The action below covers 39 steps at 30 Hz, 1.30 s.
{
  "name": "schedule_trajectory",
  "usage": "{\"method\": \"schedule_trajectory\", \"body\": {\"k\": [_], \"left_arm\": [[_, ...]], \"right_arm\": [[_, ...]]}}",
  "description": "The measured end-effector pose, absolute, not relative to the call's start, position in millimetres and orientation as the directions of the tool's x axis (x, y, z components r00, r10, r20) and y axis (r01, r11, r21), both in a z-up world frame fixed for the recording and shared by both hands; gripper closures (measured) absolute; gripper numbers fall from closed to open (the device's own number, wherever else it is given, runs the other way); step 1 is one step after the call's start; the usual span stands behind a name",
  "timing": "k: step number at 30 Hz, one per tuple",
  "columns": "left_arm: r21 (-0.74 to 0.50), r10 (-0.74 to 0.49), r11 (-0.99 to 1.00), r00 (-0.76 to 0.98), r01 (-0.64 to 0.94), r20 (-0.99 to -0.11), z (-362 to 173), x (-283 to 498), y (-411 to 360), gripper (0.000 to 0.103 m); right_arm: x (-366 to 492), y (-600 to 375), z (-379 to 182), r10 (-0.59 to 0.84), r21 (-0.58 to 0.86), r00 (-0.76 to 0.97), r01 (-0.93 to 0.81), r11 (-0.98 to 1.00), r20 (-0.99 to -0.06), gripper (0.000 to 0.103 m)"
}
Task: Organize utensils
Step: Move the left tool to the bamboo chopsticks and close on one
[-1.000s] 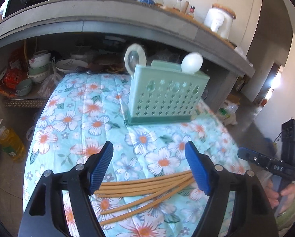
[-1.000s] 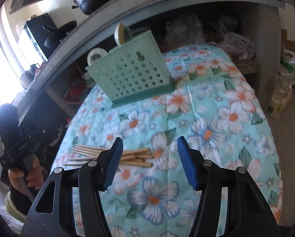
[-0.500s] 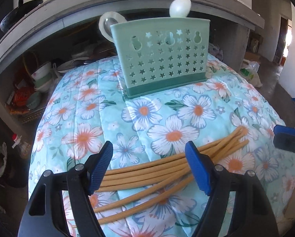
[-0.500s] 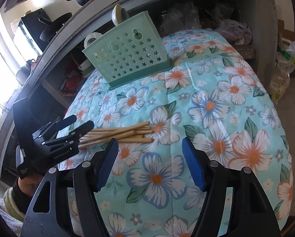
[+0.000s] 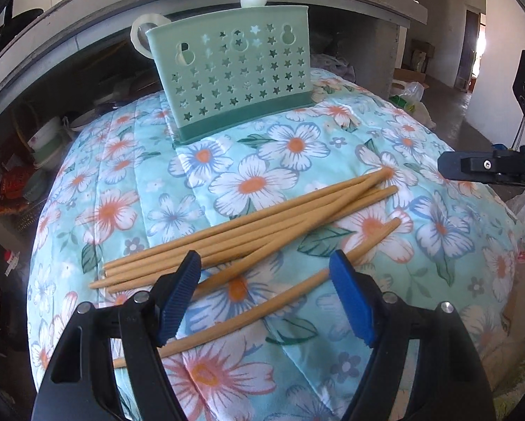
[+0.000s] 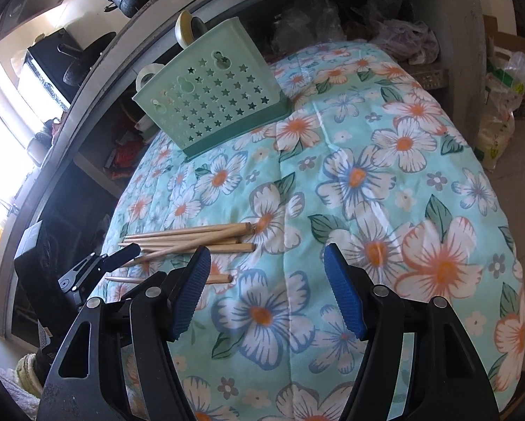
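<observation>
Left claw (image 5: pixel 264 291) wide over chopsticks (image 5: pixel 248 224), right claw (image 6: pixel 266 291) wide, empty

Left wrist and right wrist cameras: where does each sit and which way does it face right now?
Left wrist: on the left claw, low over the chopsticks, facing the green holder; open claw, right claw's tip at right edge.
Right wrist: on the right claw, over the floral cloth, facing the holder; open claw, left claw at left.
Shared: chopsticks, holder, cloth.
</observation>
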<state>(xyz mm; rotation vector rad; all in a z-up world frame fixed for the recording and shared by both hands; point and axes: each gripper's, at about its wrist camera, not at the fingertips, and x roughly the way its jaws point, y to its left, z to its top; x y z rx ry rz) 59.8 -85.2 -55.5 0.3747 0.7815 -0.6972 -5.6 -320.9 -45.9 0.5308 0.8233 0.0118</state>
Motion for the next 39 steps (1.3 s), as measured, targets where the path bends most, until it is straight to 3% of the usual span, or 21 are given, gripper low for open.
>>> {"method": "schedule_trajectory", "body": {"k": [7, 14, 19, 26, 32, 39], "left_arm": [[0.113, -0.538, 0.574, 0.478, 0.811, -0.695, -38.0, 27.2, -107.0, 0.032], [0.383, -0.475, 0.363, 0.522, 0.849, -0.709, -66.3, -6.3, -150.8, 0.06], [0.388, -0.472, 0.316, 0.498, 0.866, -0.727, -71.5, -1.4, -161.7, 0.065], [0.293, -0.472, 0.313, 0.416, 0.904, -0.778, -69.3, 15.2, -165.8, 0.066], [0.274, -0.477, 0.296, 0.39, 0.915, -0.788, -63.1, 17.4, -165.8, 0.086], [0.242, -0.481, 0.272, 0.349, 0.931, -0.804, -53.1, 17.5, -166.6, 0.091]], "right_arm": [[-7.3, -331.2, -46.0, 0.208, 0.477, 0.694, 0.218, 0.852, -0.689, 0.039], [-9.6, -336.9, -47.6, 0.215, 0.498, 0.693, 0.236, 0.834, -0.688, 0.039], [-11.2, -337.1, -46.1, 0.217, 0.502, 0.696, 0.233, 0.833, -0.684, 0.039], [-12.4, -336.5, -43.8, 0.226, 0.509, 0.701, 0.225, 0.831, -0.677, 0.039], [-13.7, -337.1, -39.8, 0.221, 0.505, 0.703, 0.223, 0.834, -0.676, 0.039], [-13.4, -336.5, -39.8, 0.22, 0.502, 0.701, 0.223, 0.836, -0.678, 0.039]]}}
